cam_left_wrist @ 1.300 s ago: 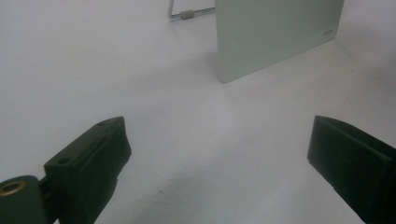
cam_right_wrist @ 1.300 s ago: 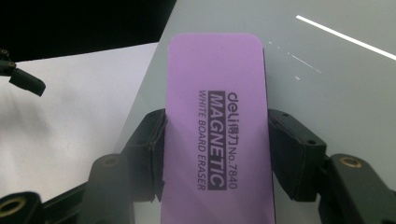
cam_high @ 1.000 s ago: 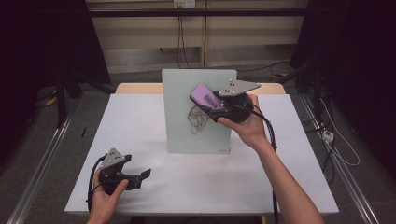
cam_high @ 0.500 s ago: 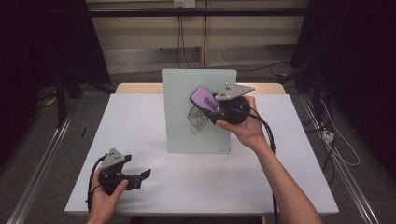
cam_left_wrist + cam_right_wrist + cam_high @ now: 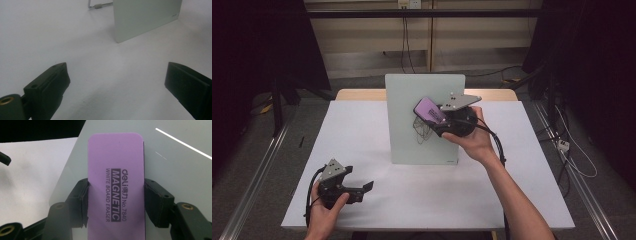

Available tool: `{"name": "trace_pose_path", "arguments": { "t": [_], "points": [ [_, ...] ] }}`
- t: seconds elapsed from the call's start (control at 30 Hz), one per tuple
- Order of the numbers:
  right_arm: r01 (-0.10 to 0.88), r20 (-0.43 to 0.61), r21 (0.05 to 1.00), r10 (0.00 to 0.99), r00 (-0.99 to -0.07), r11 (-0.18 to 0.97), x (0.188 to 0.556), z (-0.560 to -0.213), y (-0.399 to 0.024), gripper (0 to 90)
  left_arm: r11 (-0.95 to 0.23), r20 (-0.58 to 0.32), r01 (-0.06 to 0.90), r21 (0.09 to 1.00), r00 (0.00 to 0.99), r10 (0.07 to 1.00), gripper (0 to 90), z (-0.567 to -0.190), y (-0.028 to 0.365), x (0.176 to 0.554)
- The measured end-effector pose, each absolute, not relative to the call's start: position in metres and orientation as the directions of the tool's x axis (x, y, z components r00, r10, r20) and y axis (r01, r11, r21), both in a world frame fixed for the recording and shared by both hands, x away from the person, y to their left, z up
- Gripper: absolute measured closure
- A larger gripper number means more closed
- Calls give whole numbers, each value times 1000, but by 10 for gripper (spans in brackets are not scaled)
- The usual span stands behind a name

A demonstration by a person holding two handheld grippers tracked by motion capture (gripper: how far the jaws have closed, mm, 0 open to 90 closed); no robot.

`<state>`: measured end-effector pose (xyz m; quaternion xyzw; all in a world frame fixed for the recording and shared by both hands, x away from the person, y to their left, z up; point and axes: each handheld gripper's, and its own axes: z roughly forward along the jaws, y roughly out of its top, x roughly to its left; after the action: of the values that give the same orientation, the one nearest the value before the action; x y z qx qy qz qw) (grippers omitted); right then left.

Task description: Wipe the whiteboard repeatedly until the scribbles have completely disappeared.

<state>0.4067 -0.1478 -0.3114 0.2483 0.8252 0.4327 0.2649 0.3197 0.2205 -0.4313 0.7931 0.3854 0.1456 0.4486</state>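
From above we see our right gripper (image 5: 434,117) pressing the purple eraser (image 5: 430,110) against the upright whiteboard (image 5: 404,100), right over the scribble (image 5: 422,127). The right gripper view adds the eraser's printed label and both jaws clamped on its sides. Our left gripper (image 5: 368,187) rests near the table's (image 5: 532,150) front edge, jaws wide apart and holding nothing, with bare tabletop ahead.

Purple eraser (image 5: 116,187) tilted against upright whiteboard (image 5: 404,117)
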Motion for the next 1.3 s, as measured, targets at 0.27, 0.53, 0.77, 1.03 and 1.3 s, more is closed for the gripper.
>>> {"name": "trace_pose_path", "arguments": {
  "t": [0.27,0.53,0.77,1.03,1.3],
  "points": [
    [200,-192,842,626,-756,500,406,-321,-144,419,-301,-115,481,824,660,742,54,-432,220,320],
    [213,-165,845,617,-769,491,405,-329,-141,419,-302,-111,481,823,658,745,54,-431,221,320],
    [212,-177,836,615,-769,506,404,-328,-140,419,-300,-112,478,825,659,744,54,-431,221,320],
    [204,-188,858,660,-728,471,408,-306,-151,419,-303,-111,478,825,662,742,54,-431,221,319],
    [202,-190,860,662,-725,468,408,-308,-150,418,-307,-109,478,823,663,740,54,-431,221,319]
  ]
}}
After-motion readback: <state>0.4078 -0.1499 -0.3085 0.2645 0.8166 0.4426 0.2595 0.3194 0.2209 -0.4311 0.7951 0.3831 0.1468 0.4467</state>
